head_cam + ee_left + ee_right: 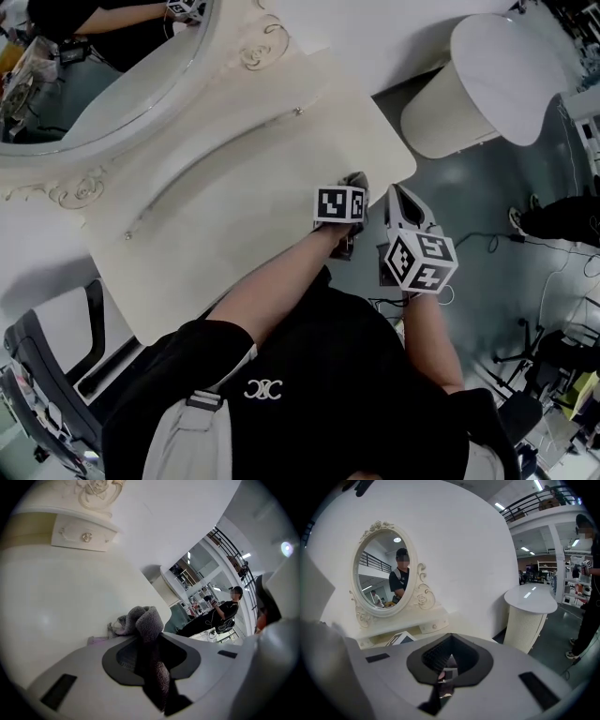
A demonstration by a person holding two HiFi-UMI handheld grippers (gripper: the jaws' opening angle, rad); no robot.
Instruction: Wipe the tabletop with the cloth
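Cloth (146,620): a grey, nubbly cloth is pinched between the jaws of the left gripper (151,667). Its bunched free end is seen just past the jaw tips.
Cloth's place: it is held at the tabletop's (225,187) right-hand edge, at about 3 o'clock of the top in the head view. Whether it presses on the surface cannot be settled.
Right gripper (446,670): the jaws are pressed together and nothing is gripped. It is held just beside the left one, at its 3 o'clock, off the table's edge and over the floor.
Step in hand: the cloth is judged to be set at the edge for a stroke, and most of the top is judged not yet wiped.
Next move: the cloth is to be pressed down flat and drawn toward 9 to 10 o'clock, with the grip kept firm so that the fabric is not pulled out.
In the way: nothing is seen lying on the white top. A stroke is bounded at 10 o'clock by the drawer shelf (83,535) and the oval mirror (382,573).
Farther off: a white round stand (478,84) is placed at 1 o'clock, well apart, and a dark chair (42,375) at 8 o'clock.
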